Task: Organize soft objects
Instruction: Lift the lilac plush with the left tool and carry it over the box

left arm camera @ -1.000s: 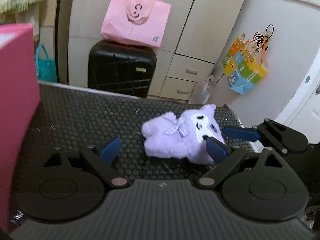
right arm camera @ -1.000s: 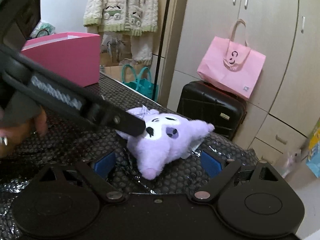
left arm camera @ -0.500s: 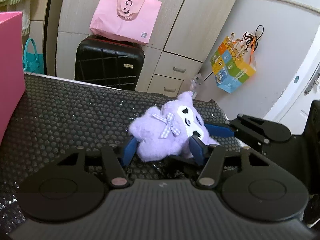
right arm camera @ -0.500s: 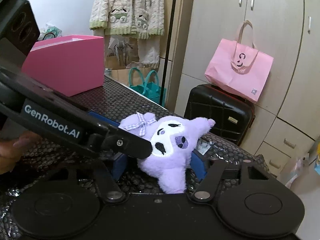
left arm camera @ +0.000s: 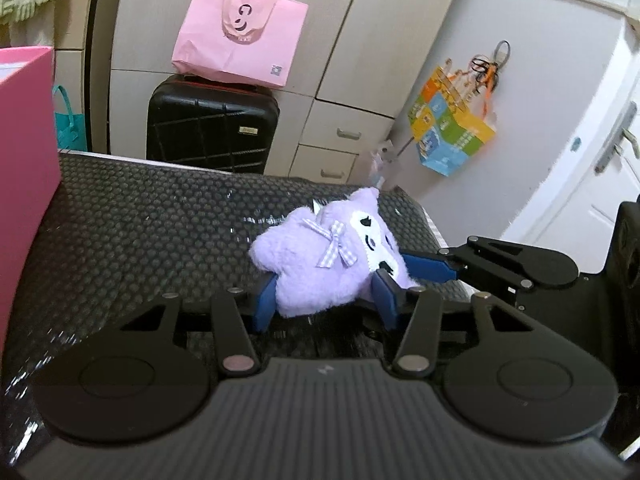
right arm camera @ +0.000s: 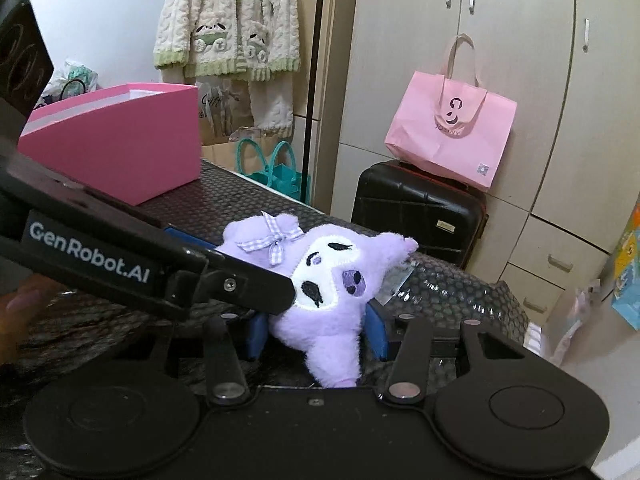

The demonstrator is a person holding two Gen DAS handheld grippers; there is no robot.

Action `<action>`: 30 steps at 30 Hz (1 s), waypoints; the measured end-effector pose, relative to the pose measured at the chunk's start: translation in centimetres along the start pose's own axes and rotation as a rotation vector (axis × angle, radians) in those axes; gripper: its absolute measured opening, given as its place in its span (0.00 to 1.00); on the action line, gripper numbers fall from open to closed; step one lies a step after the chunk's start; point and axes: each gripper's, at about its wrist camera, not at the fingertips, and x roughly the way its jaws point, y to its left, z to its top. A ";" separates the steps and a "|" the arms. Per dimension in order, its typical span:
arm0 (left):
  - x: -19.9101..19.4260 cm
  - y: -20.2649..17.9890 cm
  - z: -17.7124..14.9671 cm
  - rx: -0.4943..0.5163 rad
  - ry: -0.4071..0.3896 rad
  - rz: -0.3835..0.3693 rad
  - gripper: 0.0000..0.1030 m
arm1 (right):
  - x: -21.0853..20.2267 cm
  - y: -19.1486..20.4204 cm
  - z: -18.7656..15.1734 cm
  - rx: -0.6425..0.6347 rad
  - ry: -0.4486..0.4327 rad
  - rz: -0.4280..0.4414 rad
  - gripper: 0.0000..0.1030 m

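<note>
A purple plush toy (left arm camera: 320, 264) with a white face and a checked bow lies on the black bubble-textured table cover (left arm camera: 140, 232). My left gripper (left arm camera: 324, 304) has its blue pads pressed on the toy's body from both sides, jaws still closing. From the right, my right gripper (right arm camera: 316, 336) squeezes the lower part of the plush toy's (right arm camera: 328, 288) head, its jaws closing too. One of its blue fingers (left arm camera: 432, 268) shows beside the toy's face in the left wrist view. The left gripper's black finger (right arm camera: 240, 284) crosses in front of the toy in the right wrist view.
A pink open box (right arm camera: 120, 148) stands on the table at the far left. Behind the table are a black suitcase (left arm camera: 212, 128) with a pink bag (left arm camera: 240, 40) on it, a teal bag (right arm camera: 276, 172), wardrobe doors and a colourful bag (left arm camera: 452, 136) on the wall. A person's hand (right arm camera: 20, 308) is at the left edge.
Both grippers' jaws have closed from wide open onto the plush toy. The toy has tipped up so that its face is more upright between the pads.
</note>
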 end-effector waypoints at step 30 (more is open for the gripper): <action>-17.7 0.3 -7.8 0.173 0.094 -0.034 0.48 | -12.2 16.6 -2.6 0.186 0.046 -0.045 0.54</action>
